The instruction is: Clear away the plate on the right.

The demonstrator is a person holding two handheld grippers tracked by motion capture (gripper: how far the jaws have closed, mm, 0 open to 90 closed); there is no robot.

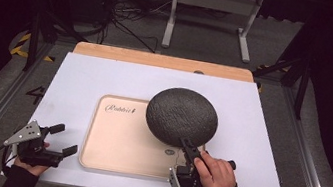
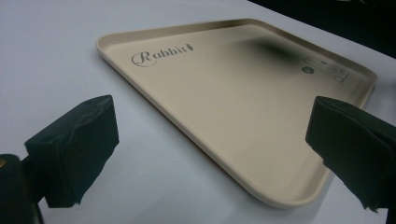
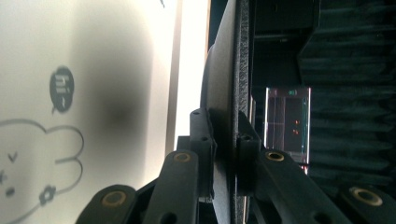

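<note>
White sheeting covers the counter (image 1: 248,137), which stands on grey floor in a dark room with a metal frame (image 1: 213,10) beyond. A beige tray (image 1: 116,141) printed "Rabbit" lies on it. The left hand (image 1: 26,165) rests at the counter's near left corner, the left gripper (image 1: 66,141) pointing at the tray, fingers wide apart and empty. The right hand (image 1: 214,177) holds the right gripper (image 1: 186,145), fingers clamped on the rim of a dark textured plate (image 1: 181,116) tilted over the tray's right side.
</note>
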